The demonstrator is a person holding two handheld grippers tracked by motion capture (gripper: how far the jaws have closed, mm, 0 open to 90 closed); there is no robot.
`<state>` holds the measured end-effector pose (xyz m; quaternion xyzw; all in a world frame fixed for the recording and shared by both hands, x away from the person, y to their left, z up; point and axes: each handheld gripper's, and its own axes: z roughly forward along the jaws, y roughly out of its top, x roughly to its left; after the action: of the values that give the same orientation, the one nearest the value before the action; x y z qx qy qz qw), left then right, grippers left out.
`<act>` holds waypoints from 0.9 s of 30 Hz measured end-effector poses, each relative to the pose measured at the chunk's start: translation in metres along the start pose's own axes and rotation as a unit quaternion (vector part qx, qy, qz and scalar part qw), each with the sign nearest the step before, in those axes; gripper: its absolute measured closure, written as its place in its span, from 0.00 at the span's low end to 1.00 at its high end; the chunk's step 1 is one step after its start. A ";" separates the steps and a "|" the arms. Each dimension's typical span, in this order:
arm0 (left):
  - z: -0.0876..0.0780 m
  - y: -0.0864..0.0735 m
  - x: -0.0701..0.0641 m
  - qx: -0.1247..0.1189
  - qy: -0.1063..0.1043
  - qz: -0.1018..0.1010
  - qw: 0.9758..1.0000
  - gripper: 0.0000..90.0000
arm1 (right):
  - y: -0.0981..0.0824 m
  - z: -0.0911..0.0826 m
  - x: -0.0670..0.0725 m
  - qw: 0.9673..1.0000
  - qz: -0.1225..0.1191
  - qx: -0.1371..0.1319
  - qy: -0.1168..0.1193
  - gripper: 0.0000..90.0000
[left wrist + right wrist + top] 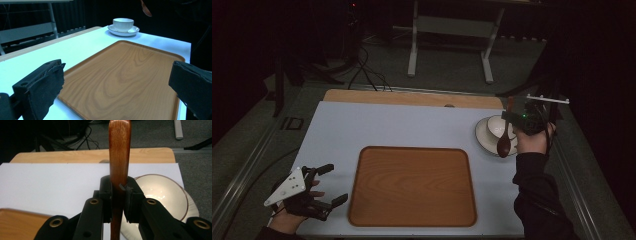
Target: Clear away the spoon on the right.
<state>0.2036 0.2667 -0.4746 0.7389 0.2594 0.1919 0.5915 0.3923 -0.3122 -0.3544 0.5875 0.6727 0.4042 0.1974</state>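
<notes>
1. The right tool (119, 191) is clenched on a wooden spoon (119, 157), its two black jaws pinching the handle from either side. In the right gripper view the handle runs straight up between the jaws and on past them.

2. In the high view the right tool (524, 120) sits at the far right of the bench (412, 125), above the bowl (499, 127) and its saucer (482, 135). The spoon (504, 142) hangs with its dark scoop end toward the near side, over the saucer's near rim; the handle end rises toward the far side. Its long axis therefore runs roughly near to far, tilted. Whether the scoop touches the saucer, I cannot tell.

3. The left tool (324, 187) is released, jaws standing wide apart, holding nothing. It rests at the near left of the bench, just beside the left edge of the wooden tray (412, 185). In the left gripper view the jaws frame the bare tray (130, 75), with the bowl (123, 23) on its saucer (123, 31) beyond it.

4. Risks, as a judgement:
   - The grip is narrow on a smooth, rounded handle, so the spoon could pivot or slip between the pads if the hand swings quickly.
   - The scoop hangs close to the bowl; a careless lift or turn could knock it and shift it on the saucer.
   - The crockery stands near the bench's right edge, so a sideways nudge could push it toward the drop.
</notes>
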 end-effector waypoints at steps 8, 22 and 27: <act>0.000 0.000 -0.001 0.001 -0.001 0.004 1.000 0.00 | -0.015 -0.006 0.013 1.000 -0.001 0.006 0.008 0.88; 0.000 0.000 -0.001 0.001 -0.001 0.004 1.000 0.00 | -0.044 -0.021 0.045 0.999 -0.011 0.024 0.033 0.88; 0.000 0.000 -0.001 -0.001 -0.002 0.004 1.000 0.00 | -0.057 -0.021 0.059 0.998 -0.016 0.034 0.047 0.88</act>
<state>0.2024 0.2661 -0.4740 0.7399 0.2552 0.1927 0.5918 0.3271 -0.2617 -0.3742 0.5629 0.7042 0.4053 0.1518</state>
